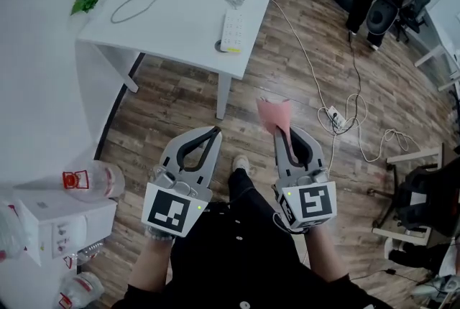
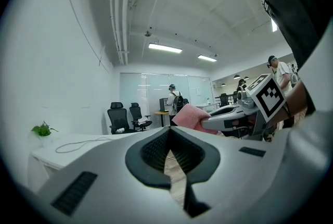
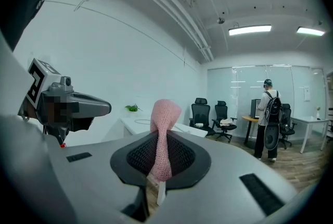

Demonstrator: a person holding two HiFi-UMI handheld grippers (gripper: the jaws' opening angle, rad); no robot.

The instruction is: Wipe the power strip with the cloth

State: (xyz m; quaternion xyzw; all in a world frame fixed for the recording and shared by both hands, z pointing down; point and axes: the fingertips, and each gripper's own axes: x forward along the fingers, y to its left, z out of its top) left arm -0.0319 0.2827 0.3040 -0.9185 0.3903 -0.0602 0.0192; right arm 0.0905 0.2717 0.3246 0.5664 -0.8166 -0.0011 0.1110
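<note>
- Pinching a bunched fold of the cloth [image 3: 162,137], the right gripper [image 1: 290,134] clamps it firmly; it looks soft and floppy (spread it before wiping)
- just beside, the left gripper [image 1: 213,132] has its jaws together on nothing
- well beyond, the power strip [image 1: 233,29] lies near the white table's [image 1: 144,6] edge; rigid, light, likely to slide; steady one end

- Left gripper [image 1: 215,131] and right gripper [image 1: 285,135]: pale grey shells, black ribbed pads inside.
- Each bears a marker cube [image 1: 172,210], black-and-white squares, beside a green light [image 1: 198,208].
- Black garment [image 1: 237,250] with small white buttons; pale shoe [image 1: 241,163].
</note>
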